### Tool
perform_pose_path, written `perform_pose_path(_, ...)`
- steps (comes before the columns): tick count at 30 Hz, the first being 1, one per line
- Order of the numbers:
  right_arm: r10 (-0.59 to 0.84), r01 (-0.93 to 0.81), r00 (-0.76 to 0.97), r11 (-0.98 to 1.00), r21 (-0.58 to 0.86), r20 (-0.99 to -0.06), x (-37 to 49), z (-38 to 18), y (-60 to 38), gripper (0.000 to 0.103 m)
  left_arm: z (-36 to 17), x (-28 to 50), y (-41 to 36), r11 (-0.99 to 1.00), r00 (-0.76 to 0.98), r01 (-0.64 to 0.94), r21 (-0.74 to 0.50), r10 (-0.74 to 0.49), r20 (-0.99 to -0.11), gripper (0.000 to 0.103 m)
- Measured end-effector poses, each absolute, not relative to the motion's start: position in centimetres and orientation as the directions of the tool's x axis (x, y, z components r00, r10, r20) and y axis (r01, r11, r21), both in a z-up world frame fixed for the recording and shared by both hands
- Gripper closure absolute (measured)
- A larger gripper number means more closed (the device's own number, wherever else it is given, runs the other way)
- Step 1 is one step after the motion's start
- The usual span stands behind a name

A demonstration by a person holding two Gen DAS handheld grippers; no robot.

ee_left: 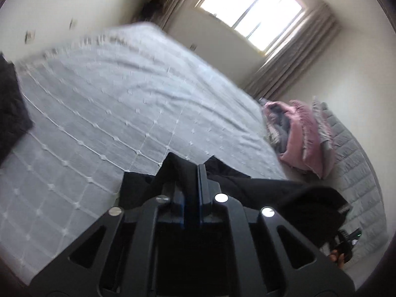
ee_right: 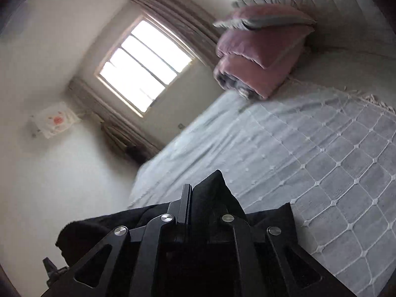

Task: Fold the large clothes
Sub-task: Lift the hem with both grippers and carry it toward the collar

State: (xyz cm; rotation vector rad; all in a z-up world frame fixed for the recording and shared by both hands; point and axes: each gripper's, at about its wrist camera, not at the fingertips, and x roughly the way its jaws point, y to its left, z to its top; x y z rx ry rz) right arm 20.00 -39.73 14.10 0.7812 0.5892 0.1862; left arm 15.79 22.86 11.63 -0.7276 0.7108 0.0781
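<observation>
Both tools clamped on black garment, held up over bed.

Left tool (ee_left: pixel 191 165) & right tool (ee_right: pixel 198 188) each pinch an edge of the black garment (ee_left: pixel 297 198), fabric slung between them above the quilted bedspread (ee_left: pixel 111 104). Step looks like lift-and-spread before folding; next needs laying it flat w/o bunching. Pink pillows (ee_right: pixel 257 57) farther back.

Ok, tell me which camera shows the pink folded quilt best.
The right wrist view: the pink folded quilt shows large and whole at the head of the bed. The left wrist view shows it smaller, near the right edge.
</observation>
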Motion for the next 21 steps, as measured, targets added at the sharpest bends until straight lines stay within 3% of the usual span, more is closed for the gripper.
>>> perform_pose_path(2, 0.362, 0.208, 0.742, 0.676, 0.707, -0.565, 24.1, 10.2, -39.9, 0.090, 6.9, 19.9, 24.2, 0.679, 0.702, -0.362, -0.639, -0.253, -0.666, 0.090)
perform_pose_path(5, 0.360, 0.256, 0.751, 0.614, 0.747, -0.553, 25.7, 6.4, -41.2, 0.086, 2.7, 21.0, 25.8, 0.623, 0.678, -0.434, -0.651, -0.250, -0.691, 0.087)
perform_pose_path(6, 0.323, 0.260, 0.759, 0.647, 0.717, -0.566, 25.8, 5.5, -41.6, 0.080, 1.9, 21.1, 25.9, 0.659, 0.668, -0.431, -0.616, -0.227, -0.709, 0.076)
perform_pose_path(9, 0.248, 0.289, 0.719, 0.743, 0.604, -0.649, 26.3, 3.5, -42.7, 0.052, 0.1, 21.2, 26.0, 0.724, 0.605, -0.424, -0.544, -0.220, -0.765, 0.062)
perform_pose_path(12, 0.259, 0.241, 0.665, 0.813, 0.529, -0.701, 27.4, 1.3, -42.4, 0.051, -1.2, 22.3, 25.4, 0.765, 0.576, -0.406, -0.499, -0.210, -0.790, 0.048)
perform_pose_path(15, 0.317, 0.165, 0.629, 0.838, 0.520, -0.710, 28.9, 0.0, -40.6, 0.051, -3.1, 24.9, 23.2, 0.792, 0.504, -0.367, -0.488, -0.272, -0.820, 0.044)
perform_pose_path(20, 0.242, 0.087, 0.532, 0.938, 0.336, -0.812, 32.4, -1.6, -36.2, 0.054, -3.7, 28.1, 19.9, 0.893, 0.479, -0.300, -0.334, -0.162, -0.863, 0.045)
perform_pose_path(21, 0.223, 0.075, 0.523, 0.949, 0.305, -0.823, 32.6, -1.6, -35.6, 0.063, -3.9, 28.6, 19.4, 0.910, 0.470, -0.288, -0.297, -0.136, -0.872, 0.068)
